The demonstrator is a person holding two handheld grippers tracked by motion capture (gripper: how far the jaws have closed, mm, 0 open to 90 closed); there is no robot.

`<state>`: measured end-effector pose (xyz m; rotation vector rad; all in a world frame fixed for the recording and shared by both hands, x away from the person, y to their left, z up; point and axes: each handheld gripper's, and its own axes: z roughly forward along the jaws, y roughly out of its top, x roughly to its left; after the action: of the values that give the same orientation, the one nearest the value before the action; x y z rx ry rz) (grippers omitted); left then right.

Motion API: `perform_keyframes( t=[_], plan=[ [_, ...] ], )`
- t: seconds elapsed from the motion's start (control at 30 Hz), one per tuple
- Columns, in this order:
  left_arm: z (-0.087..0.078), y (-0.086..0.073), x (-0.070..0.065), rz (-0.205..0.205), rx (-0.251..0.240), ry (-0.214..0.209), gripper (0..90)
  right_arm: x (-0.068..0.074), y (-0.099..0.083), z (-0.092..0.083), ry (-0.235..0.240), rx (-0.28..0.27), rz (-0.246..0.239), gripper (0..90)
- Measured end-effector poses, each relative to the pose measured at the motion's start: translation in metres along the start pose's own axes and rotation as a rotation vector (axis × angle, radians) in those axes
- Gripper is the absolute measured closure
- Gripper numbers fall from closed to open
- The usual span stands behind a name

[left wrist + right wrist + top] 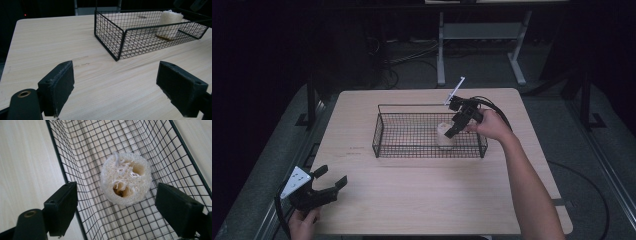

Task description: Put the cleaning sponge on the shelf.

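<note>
Inside wire basket [382, 131], loofah [125, 178] upright, just below right hand-held gripper [116, 206], jaws spread, released

Bright, evenly lit table [422, 185] (dark surroundings), slightly soft focus.

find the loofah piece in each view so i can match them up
High view: the loofah stands upright in the right part of the wire basket, just under the right gripper.
Left gripper view: upper right, standing inside the basket's far end.
Right gripper view: centre, seen from the top with its holes showing, between the open jaws.
Shared landmark: the black wire basket on the wooden table.
</note>
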<state>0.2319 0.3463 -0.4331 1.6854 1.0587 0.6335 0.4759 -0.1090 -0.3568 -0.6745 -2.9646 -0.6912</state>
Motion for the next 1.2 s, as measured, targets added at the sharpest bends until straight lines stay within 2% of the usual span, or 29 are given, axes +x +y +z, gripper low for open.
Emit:
perform_keyframes(
  t=[0.33,0.43,0.73,0.97,1.2],
  plan=[
    [0.001,0.000,0.000,-0.002,0.003,0.001,13.9,0.009,-0.006,-0.014,-0.008,-0.023,-0.019,17.6],
    [0.001,0.000,-0.001,0.011,0.011,0.001,13.9,0.012,-0.011,-0.014,-0.014,-0.020,-0.018,17.4],
    [0.002,0.000,-0.002,0.015,0.012,-0.002,13.9,0.018,-0.030,-0.020,-0.012,-0.034,-0.007,17.4],
    [0.004,0.001,-0.005,0.023,0.018,-0.011,14.0,0.025,-0.040,-0.028,-0.003,-0.059,-0.011,17.3],
    [0.004,0.000,-0.004,0.021,0.018,-0.008,13.9,0.035,-0.049,-0.034,-0.011,-0.060,-0.025,17.3]
  ],
)
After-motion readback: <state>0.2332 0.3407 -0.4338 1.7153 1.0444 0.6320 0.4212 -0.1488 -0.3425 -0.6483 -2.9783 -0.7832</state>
